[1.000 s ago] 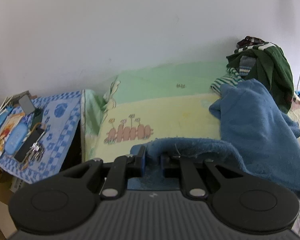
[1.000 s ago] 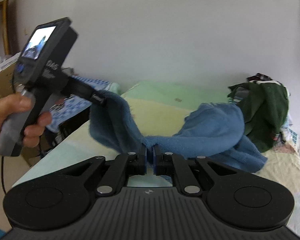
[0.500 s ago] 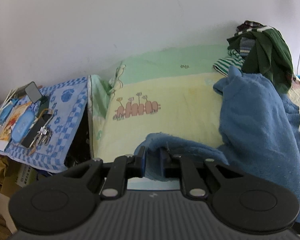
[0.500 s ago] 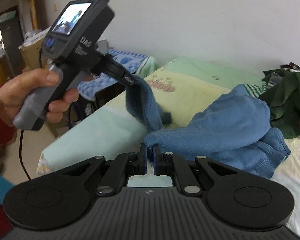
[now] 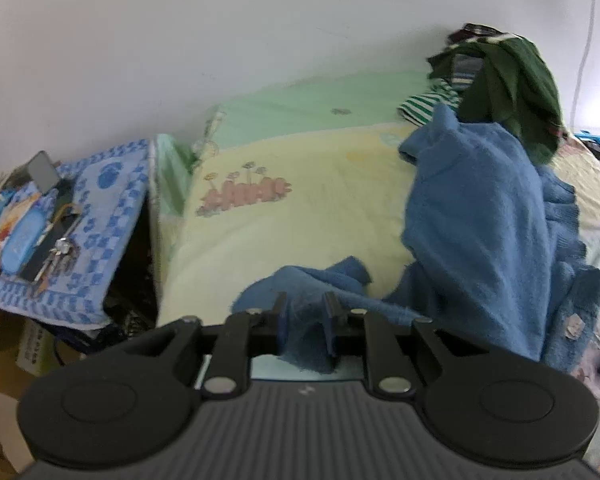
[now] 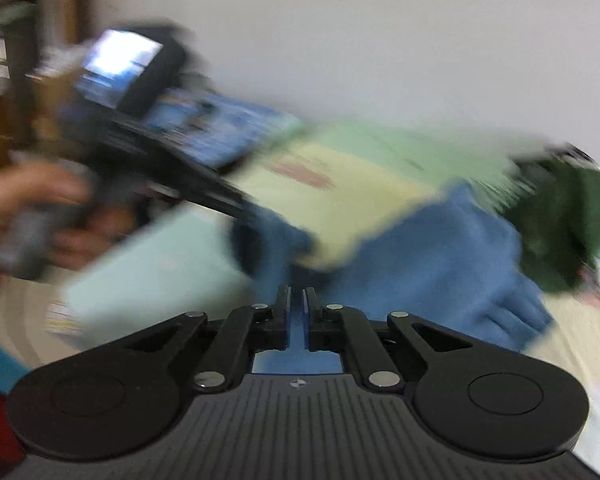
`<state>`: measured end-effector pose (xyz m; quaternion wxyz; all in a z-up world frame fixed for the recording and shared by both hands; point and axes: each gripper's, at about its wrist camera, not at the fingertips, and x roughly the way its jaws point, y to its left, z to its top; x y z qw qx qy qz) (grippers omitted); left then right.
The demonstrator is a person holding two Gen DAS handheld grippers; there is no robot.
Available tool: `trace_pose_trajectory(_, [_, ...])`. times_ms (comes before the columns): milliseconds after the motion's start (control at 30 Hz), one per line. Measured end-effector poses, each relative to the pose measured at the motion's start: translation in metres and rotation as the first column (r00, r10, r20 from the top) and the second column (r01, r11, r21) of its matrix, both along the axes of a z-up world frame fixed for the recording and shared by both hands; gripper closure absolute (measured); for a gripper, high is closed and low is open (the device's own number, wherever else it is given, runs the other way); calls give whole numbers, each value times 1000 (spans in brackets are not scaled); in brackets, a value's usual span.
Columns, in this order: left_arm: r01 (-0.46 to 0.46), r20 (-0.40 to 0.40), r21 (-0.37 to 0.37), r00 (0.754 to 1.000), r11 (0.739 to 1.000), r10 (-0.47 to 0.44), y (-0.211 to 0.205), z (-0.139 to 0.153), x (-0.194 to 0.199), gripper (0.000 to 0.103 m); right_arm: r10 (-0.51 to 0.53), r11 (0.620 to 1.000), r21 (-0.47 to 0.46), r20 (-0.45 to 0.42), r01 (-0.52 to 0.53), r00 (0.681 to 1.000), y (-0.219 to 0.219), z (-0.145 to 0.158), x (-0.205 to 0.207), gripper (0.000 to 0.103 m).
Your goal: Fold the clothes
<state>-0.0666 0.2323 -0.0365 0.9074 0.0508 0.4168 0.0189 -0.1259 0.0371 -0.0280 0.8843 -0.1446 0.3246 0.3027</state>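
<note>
I am laying the blue fleece top [image 5: 472, 216] on the bed [image 5: 300, 216]. My left gripper [image 5: 305, 322] has just opened, fleece loose between its jaws. My right gripper [image 6: 296, 312] is opening too; whether it pinches, I cannot tell. The top lies from six to two o'clock. Next I should smooth it flat.

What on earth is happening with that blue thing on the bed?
A person is folding laundry with a hand-held gripper in each hand. Both have been opening their jaws on the edge of a blue fleece garment, which lies on the bed. In the left gripper the cloth hangs loosely between parted jaws; the right gripper shows a narrow gap with blue cloth in it. More clothes wait piled behind.
</note>
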Motion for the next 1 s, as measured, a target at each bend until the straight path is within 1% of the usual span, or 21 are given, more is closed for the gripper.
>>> trace_pose_trajectory(33, [6, -3, 2, 1000, 1000, -6, -3, -2, 3, 67, -54, 998, -13, -11, 54, 998, -5, -6, 11, 75])
trace_pose_trajectory(67, [12, -6, 5, 1000, 1000, -12, -6, -4, 5, 65, -108, 994, -19, -24, 108, 994, -10, -12, 23, 72])
trace_pose_trajectory(133, [22, -7, -13, 1000, 1000, -22, -11, -2, 10, 65, -188, 982, -8, -38, 187, 982, -19, -20, 40, 71])
trace_pose_trajectory(167, [27, -6, -28, 1000, 999, -27, -14, -1, 12, 63, -214, 977, 6, -38, 214, 976, -23, -22, 48, 67])
trace_pose_trajectory(200, [31, -3, -42, 1000, 999, -31, -16, 2, 14, 55, -236, 971, 18, -38, 237, 971, -27, -23, 60, 64])
trace_pose_trajectory(233, [35, 5, -53, 999, 998, -35, -18, 6, 17, 47, -257, 966, 23, -35, 258, 966, -32, -24, 73, 59])
trace_pose_trajectory(267, [40, 16, -57, 999, 998, -39, -22, 10, 21, 44, -284, 958, 25, -27, 284, 959, -36, -23, 87, 56])
trace_pose_trajectory(367, [63, 66, -16, 996, 998, -62, -38, 19, 32, 37, -350, 936, 43, -9, 350, 937, -48, -24, 119, 52])
trace_pose_trajectory(433, [98, 85, -3, 992, 995, -97, -49, 18, 44, 24, -375, 924, 66, -33, 377, 926, -56, -29, 142, 51])
trace_pose_trajectory(467, [110, 87, -4, 990, 994, -109, -53, 15, 52, 21, -381, 920, 71, -49, 384, 923, -58, -31, 155, 51])
trace_pose_trajectory(500, [120, 86, -9, 989, 993, -118, -56, 9, 60, 20, -387, 918, 71, -58, 390, 920, -57, -32, 164, 51])
trace_pose_trajectory(600, [135, 85, -27, 988, 990, -133, -61, -10, 85, 20, -387, 920, 45, -47, 389, 921, -57, -35, 189, 48])
trace_pose_trajectory(667, [124, 57, -76, 991, 989, -120, -58, -25, 105, 19, -380, 924, 31, -40, 381, 924, -58, -37, 204, 42])
trace_pose_trajectory(767, [105, 13, -149, 994, 983, -104, -54, -47, 135, 19, -338, 940, 32, -57, 340, 939, -60, -42, 224, 35])
trace_pose_trajectory(833, [103, -14, -195, 994, 975, -108, -53, -60, 155, 19, -334, 940, 36, -82, 338, 939, -61, -48, 239, 34])
trace_pose_trajectory(900, [96, -36, -212, 994, 972, -106, -55, -71, 170, 19, -333, 939, 47, -130, 341, 934, -63, -55, 254, 32])
trace_pose_trajectory(1000, [94, -51, -296, 992, 950, -114, -54, -80, 182, 20, -333, 933, 74, -192, 352, 923, -69, -65, 272, 32])
